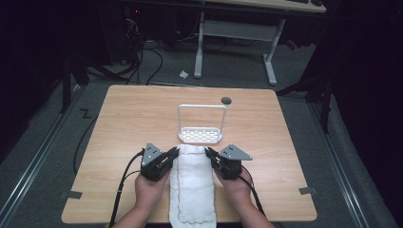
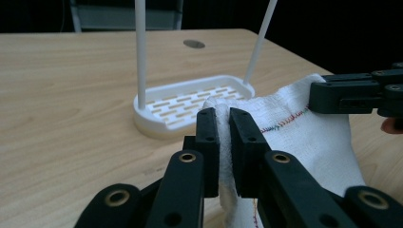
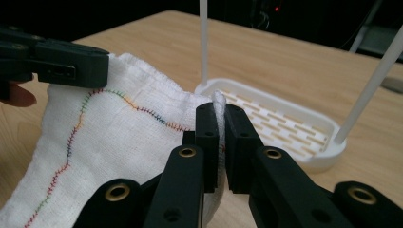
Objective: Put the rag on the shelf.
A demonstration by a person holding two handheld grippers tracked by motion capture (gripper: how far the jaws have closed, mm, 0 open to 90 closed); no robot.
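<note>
Cloth [image 1: 192, 185] corners pinched between both grippers' fingers [image 2: 207, 137].

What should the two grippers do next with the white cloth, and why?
Probably lift both far corners together and carry them forward, toward the white rack. The left gripper and right gripper each pinch a corner of the cloth, which lies flat just short of the rack, whose bar looks bare.
</note>
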